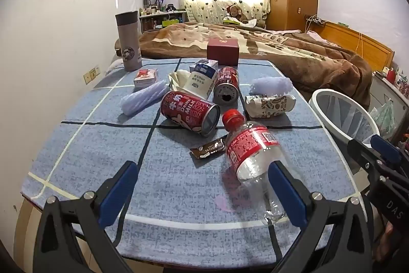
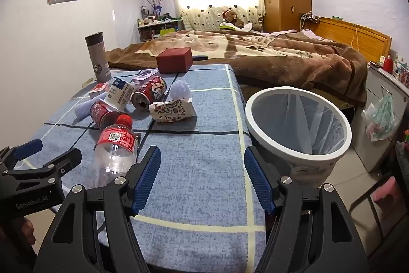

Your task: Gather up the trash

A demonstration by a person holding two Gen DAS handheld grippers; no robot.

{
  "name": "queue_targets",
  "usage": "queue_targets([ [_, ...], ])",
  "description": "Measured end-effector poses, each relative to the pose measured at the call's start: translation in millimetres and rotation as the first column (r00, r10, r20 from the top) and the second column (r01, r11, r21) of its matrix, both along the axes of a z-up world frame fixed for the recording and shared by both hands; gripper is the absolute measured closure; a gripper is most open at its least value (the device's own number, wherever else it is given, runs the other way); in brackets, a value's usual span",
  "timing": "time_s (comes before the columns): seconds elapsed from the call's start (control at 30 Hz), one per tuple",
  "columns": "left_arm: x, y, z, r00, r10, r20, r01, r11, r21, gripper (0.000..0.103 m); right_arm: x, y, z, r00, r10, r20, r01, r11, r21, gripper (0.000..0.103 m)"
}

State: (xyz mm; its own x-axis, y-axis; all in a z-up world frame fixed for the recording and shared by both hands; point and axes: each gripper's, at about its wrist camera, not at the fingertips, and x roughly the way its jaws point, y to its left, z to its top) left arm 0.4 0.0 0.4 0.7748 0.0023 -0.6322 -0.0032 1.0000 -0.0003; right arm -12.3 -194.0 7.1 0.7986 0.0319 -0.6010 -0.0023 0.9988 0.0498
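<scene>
An empty clear bottle (image 1: pixel 253 152) with a red cap and label lies on the blue checked tablecloth (image 1: pixel 102 157). My left gripper (image 1: pixel 204 186) hovers open over the near end of the table, its right finger against the bottle's lower body, pads not pressing. Behind the bottle lie a brown wrapper (image 1: pixel 208 149), two red milk cans (image 1: pixel 190 113) (image 1: pixel 226 87), a white and blue carton (image 1: pixel 200 79) and a crumpled printed paper bag (image 1: pixel 269 104). My right gripper (image 2: pixel 203 178) is open and empty near the table's right edge, beside the white bin (image 2: pixel 299 124).
A grey thermos (image 1: pixel 129 41), a dark red box (image 1: pixel 222 51), a small red and white box (image 1: pixel 145 77) and two pale foam pieces (image 1: pixel 144 97) (image 1: pixel 271 85) also sit on the table. A bed with a brown blanket (image 2: pixel 281 55) lies behind it.
</scene>
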Motion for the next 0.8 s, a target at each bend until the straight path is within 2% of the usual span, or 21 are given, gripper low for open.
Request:
queue_targets([
  [0.2,-3.2,1.5,5.1,1.000,0.001,0.026,-0.001,1.000,0.014,0.000,1.0,-2.2,0.5,1.000,0.000,0.012,0.000,1.000,0.009,0.034],
  [0.8,-5.8,3.5,7.6,1.000,0.011,0.025,-0.011,1.000,0.003,0.000,-1.5,3.6,4.3,0.999,-0.003,0.032,0.003,1.000,-0.005,0.034],
])
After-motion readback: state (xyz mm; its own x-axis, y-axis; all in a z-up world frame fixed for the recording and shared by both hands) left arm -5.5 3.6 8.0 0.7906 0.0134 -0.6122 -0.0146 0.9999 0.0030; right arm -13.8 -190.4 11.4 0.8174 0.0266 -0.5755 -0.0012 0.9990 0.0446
